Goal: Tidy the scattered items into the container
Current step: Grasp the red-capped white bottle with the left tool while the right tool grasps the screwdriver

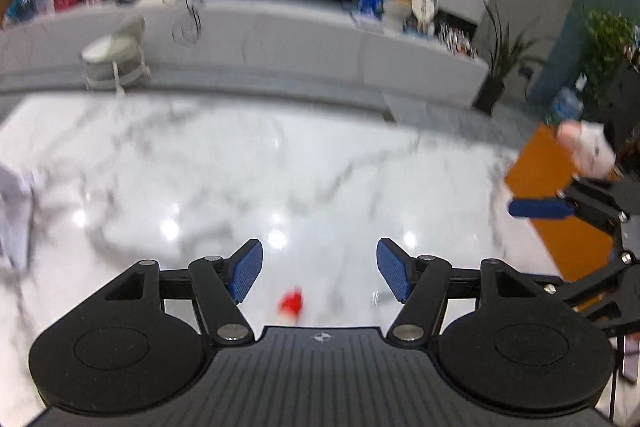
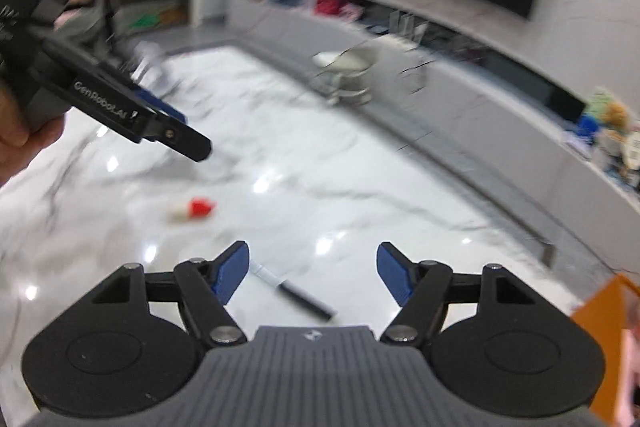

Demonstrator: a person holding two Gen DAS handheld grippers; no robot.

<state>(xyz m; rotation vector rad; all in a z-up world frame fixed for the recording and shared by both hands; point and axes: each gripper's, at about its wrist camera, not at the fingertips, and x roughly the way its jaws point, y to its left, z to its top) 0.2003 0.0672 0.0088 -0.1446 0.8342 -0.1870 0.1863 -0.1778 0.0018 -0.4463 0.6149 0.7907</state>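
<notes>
My left gripper (image 1: pixel 320 269) hangs open over a white marble table (image 1: pixel 280 167), with nothing between its blue pads. Just below its gap a small red item (image 1: pixel 291 303) lies on the table; in the right wrist view the same item (image 2: pixel 192 209) shows a red cap and a beige body. My right gripper (image 2: pixel 314 271) is open too. A black marker with a white end (image 2: pixel 296 293) lies on the table beneath it, near its left pad and untouched. An orange container (image 1: pixel 560 187) stands at the table's right edge, seen again as an orange container (image 2: pixel 608 319) low on the right.
White crumpled paper (image 1: pixel 14 203) lies at the table's left edge. One blue pad (image 1: pixel 536 209) of my right gripper shows in front of the orange container. A hand (image 2: pixel 20 135) holds the left gripper at upper left. A pale chair (image 1: pixel 116 55) and a long low cabinet stand beyond the table.
</notes>
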